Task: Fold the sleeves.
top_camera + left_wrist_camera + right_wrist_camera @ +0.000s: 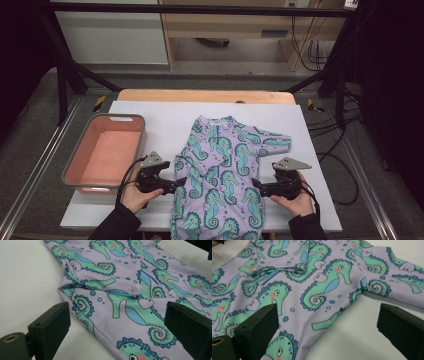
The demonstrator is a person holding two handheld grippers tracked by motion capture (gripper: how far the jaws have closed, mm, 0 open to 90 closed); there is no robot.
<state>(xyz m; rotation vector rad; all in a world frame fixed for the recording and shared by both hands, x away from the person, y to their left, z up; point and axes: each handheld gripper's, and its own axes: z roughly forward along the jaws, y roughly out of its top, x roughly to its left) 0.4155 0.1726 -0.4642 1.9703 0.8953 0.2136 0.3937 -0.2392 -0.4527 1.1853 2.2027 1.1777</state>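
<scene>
The seahorse-print garment (222,175) lies flat on the white sheet (150,120) over the table (200,96), its long axis running from the person toward the far edge, collar farthest, one sleeve folded over the body. The left tool (181,183) and right tool (255,185) flank its edges, jaws spread wide, gripping nothing. A pink bin (105,152) sits left

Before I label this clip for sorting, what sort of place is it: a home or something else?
Probably a lab or recording workspace, not a home: a black metal frame surrounds the table, cables trail over the floor, and hand-held grippers flank a seahorse-print romper.
</scene>
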